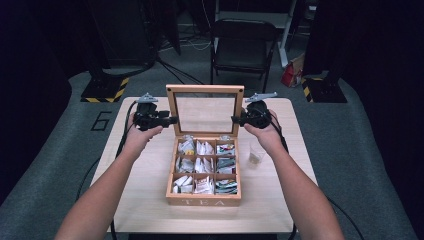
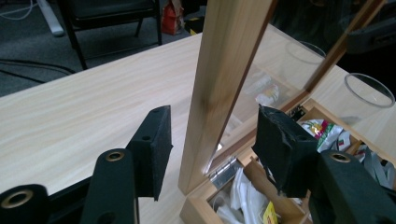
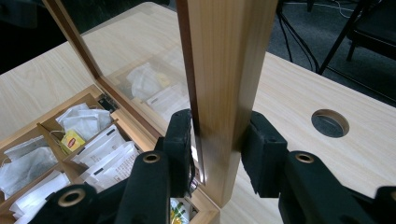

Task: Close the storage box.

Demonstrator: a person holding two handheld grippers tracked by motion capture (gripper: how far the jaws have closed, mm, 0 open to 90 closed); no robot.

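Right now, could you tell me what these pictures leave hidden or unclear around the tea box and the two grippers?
- High view: the packets in the tea box are too small to read.
- Left gripper view: the lid stands between the left gripper pads, gaps either side; the glass cup is cut off by the edge.
- Right gripper view: the right gripper pads sit against the lid frame; the frame hides the box's corner, and blur hides grip firmness.

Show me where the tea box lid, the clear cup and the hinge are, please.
lid [image 1: 205,89]: high view, top rail of its wooden frame.
clear cup [image 1: 256,151]: high view, its side wall.
hinge [image 2: 224,170]: left gripper view, its metal leaf.
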